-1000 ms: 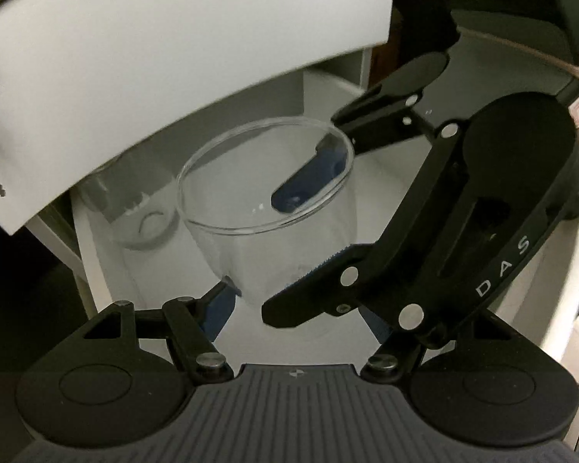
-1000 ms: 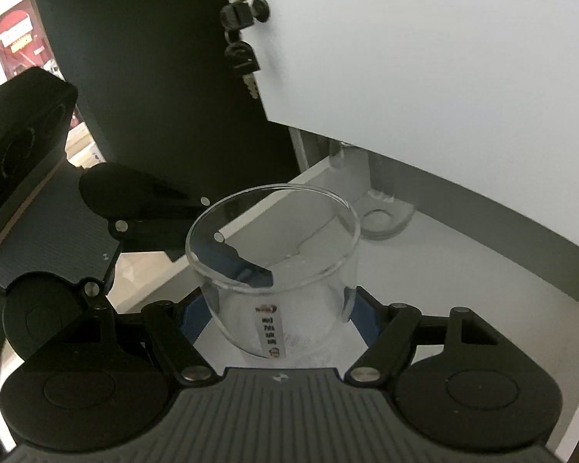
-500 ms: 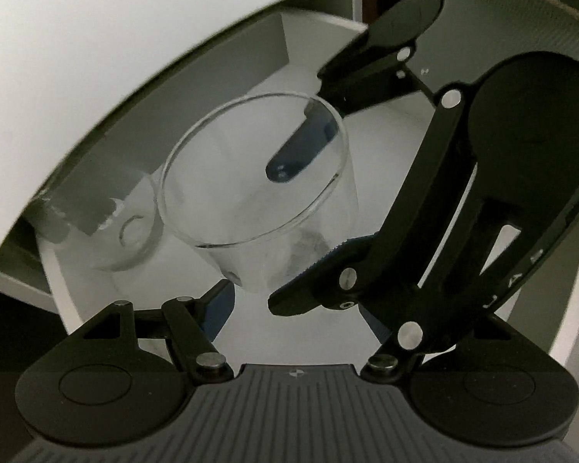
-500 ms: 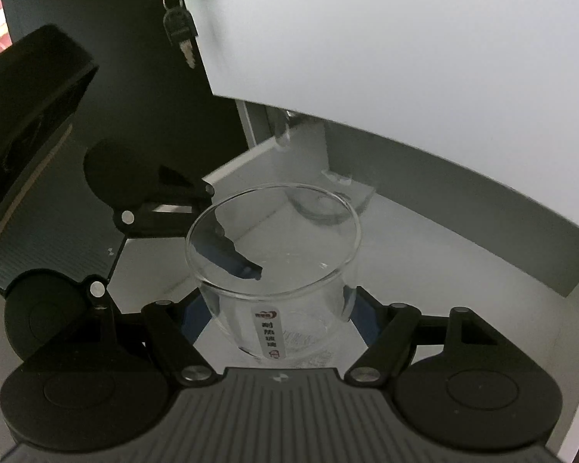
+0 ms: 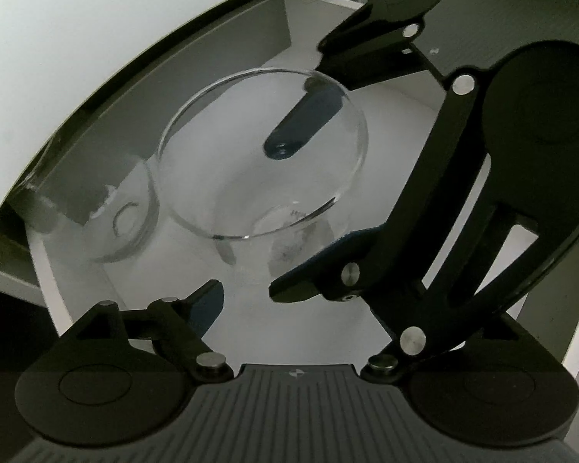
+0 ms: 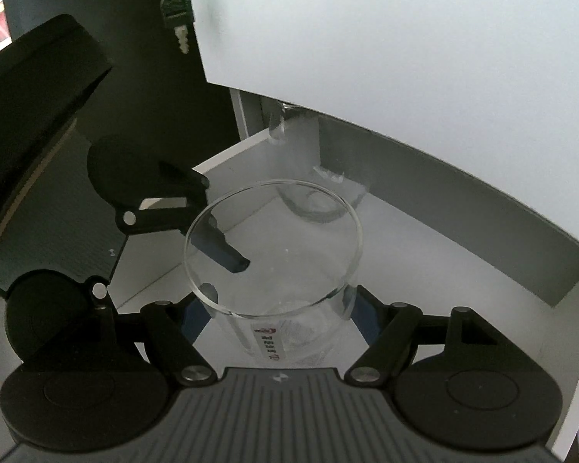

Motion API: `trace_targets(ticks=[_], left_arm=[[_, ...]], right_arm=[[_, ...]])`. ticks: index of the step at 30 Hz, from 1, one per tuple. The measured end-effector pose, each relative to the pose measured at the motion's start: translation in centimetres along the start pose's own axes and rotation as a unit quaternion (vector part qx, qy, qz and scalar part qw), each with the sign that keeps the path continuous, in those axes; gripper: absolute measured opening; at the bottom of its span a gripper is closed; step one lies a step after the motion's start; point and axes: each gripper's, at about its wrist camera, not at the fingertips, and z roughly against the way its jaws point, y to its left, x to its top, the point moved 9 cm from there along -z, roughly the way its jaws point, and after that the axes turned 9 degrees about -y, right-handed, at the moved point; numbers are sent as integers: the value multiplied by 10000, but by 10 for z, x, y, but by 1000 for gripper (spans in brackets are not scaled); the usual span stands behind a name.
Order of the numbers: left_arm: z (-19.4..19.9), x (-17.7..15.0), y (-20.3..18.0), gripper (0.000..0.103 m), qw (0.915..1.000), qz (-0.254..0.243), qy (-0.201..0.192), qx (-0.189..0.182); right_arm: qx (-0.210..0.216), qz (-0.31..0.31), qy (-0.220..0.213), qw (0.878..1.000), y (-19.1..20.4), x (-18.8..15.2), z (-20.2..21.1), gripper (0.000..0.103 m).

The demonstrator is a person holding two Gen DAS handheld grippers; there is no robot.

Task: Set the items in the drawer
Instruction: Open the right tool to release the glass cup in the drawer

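Note:
A clear glass beaker with a small printed label stands upright just over the white drawer floor. My right gripper is shut on the beaker, one blue pad on each side of its wall. In the left wrist view the beaker sits in the middle and the right gripper spans it from the right. My left gripper is open, and its left finger is clear of the glass. Its right finger is hidden behind the right gripper.
A second clear glass stands at the drawer's back, also seen at the left in the left wrist view. A white panel overhangs the drawer close above. Keys hang from a lock at its left edge.
Both grippers and the beaker have moved deeper into the drawer, under the white panel. The second glass now looks closer. The jaws have kept their spacing.

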Motion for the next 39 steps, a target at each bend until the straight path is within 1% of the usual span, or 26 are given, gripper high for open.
trace_targets(ticks=[2,7,11,14,17,21,24,29,37,39], left_arm=[[5,-2,0,85,10000,5,31,15],[16,-6,0,85,9999,17,109,53],[28,-8,4,85,9997,90,61,209],[41,-11,11,85,9986,470,-7,226],[49,-14,16,85,9972,670,-153,305],[62,-11,20,85,9953,785,-455,351],[58,-8,24,83,9943,808,-582,370],[65,-6,13,83,9928,934,-664,356],[68,-4,10,79,9891,1119,-891,334],[67,-4,11,77,9884,1165,-912,346]], right_arm=[[-69,-22,98,9999,1,-2,0,87],[-170,7,354,9992,3,-10,3,87],[-252,-7,389,9989,4,-12,6,87],[-307,-54,396,9987,4,-12,7,81],[-357,-182,416,9983,3,-12,5,73],[-467,-244,402,9978,2,-12,3,72],[-554,-305,392,9972,0,-10,2,71],[-761,-381,333,9958,-7,-5,-2,70],[-1158,-518,161,9918,-26,8,-17,69],[-1249,-562,102,9905,-31,10,-20,69]])
